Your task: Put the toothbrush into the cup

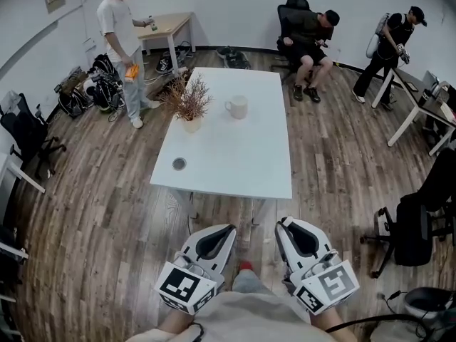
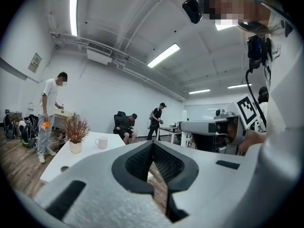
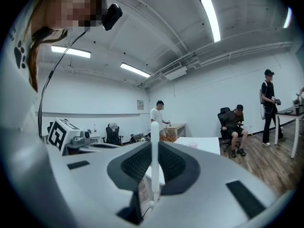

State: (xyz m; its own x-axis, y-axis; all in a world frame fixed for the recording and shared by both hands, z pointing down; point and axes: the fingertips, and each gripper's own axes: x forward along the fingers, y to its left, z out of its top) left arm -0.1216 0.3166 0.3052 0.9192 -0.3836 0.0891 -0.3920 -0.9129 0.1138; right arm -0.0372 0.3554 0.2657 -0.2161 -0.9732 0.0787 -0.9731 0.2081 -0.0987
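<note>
A white cup (image 1: 237, 106) with a handle stands on the far half of the white table (image 1: 235, 162); in the left gripper view the cup (image 2: 101, 143) shows small and far off. A thin white toothbrush (image 3: 154, 165) stands upright between the jaws of my right gripper (image 3: 154, 148), which is shut on it. In the head view the right gripper (image 1: 299, 237) hangs before the table's near edge, and the toothbrush does not show there. My left gripper (image 1: 214, 244) is beside it, jaws together and holding nothing.
A vase of dried twigs (image 1: 190, 102) stands left of the cup. A small dark round thing (image 1: 179, 164) lies near the table's left edge. Three people (image 1: 121, 34) are at the back of the room. Office chairs (image 1: 417, 223) and desks line both sides.
</note>
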